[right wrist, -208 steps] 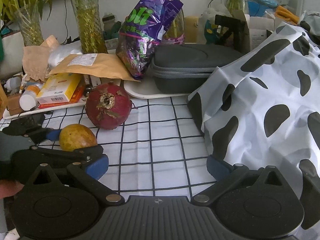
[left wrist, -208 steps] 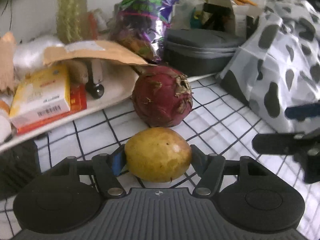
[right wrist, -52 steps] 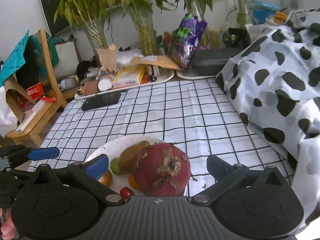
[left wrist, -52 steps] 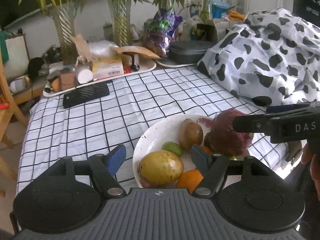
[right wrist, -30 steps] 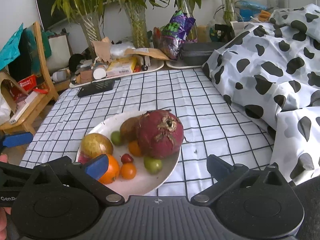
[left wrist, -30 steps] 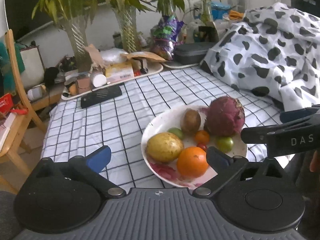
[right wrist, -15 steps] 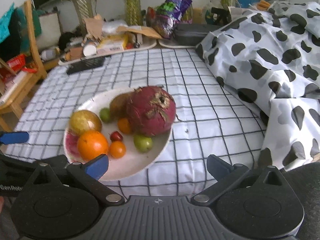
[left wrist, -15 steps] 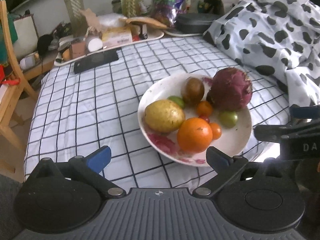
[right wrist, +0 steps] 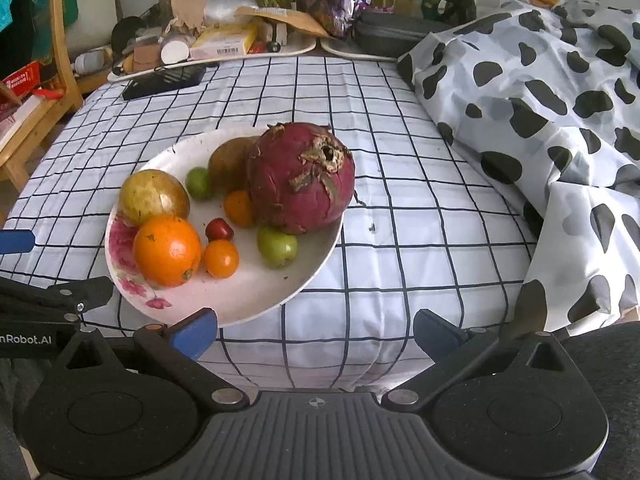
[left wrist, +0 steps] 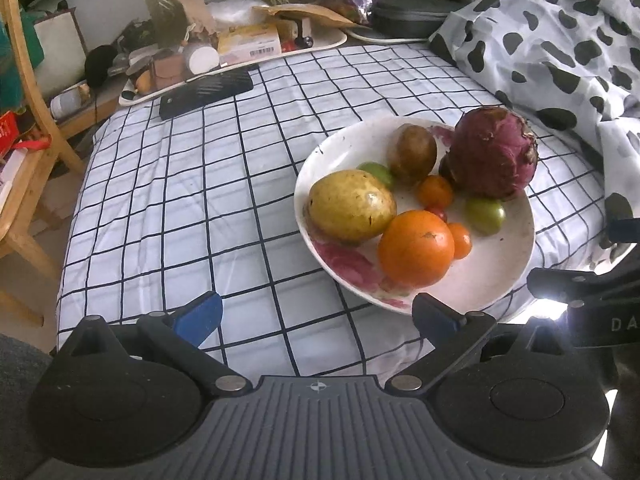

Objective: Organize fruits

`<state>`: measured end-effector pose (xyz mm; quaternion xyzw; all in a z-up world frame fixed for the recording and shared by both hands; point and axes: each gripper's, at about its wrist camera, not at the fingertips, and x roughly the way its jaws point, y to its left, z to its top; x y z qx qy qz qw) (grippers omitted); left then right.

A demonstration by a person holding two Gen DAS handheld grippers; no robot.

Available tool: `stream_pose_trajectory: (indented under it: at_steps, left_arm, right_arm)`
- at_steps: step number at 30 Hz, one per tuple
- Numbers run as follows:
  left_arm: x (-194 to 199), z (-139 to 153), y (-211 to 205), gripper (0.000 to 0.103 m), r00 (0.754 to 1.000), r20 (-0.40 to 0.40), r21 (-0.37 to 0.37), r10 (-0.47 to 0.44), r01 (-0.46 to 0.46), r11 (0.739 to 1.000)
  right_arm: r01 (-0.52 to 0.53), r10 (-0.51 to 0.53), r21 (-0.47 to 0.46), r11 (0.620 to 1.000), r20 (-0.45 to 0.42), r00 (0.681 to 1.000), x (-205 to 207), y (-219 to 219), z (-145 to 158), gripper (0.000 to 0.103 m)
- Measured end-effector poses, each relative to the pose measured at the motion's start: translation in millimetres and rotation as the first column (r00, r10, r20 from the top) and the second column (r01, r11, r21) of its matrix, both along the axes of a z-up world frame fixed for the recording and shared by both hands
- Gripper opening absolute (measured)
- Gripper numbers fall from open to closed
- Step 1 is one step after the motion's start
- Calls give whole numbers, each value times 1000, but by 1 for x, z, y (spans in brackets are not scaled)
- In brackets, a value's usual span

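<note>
A white flowered plate (left wrist: 492,280) (right wrist: 248,296) rests on the checked cloth near its front edge. On it lie a big red dragon fruit (left wrist: 494,158) (right wrist: 300,178), a yellow fruit (left wrist: 350,205) (right wrist: 154,197), an orange (left wrist: 416,253) (right wrist: 167,250), a brown fruit (left wrist: 412,153) and several small green, orange and red fruits. My left gripper (left wrist: 316,318) hangs open and empty in front of the plate's left side. Just as empty, my right gripper (right wrist: 316,330) stands open at the plate's near rim.
A cow-print blanket (right wrist: 540,92) is heaped on the right. At the back, trays (left wrist: 240,66) hold boxes and jars, with a black phone (left wrist: 206,92) in front, a grey case (right wrist: 396,34) and glass vases. A wooden chair (left wrist: 24,92) stands beyond the left edge.
Both grippers have let go of their fruits, the yellow fruit and the dragon fruit, onto the plate, opened, and drawn back toward the cloth's front edge.
</note>
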<state>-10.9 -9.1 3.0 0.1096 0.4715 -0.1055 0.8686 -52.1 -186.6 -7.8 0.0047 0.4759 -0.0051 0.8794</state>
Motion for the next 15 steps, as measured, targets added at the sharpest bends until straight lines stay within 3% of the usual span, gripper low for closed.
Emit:
stream_pose_trajectory:
  at_steps: [15]
  left_arm:
    - [2,-3,0,103,1000,-9,15,16,-16,1000]
  right_arm:
    - [-2,2,5,1000,7,1000,2,0,0,103]
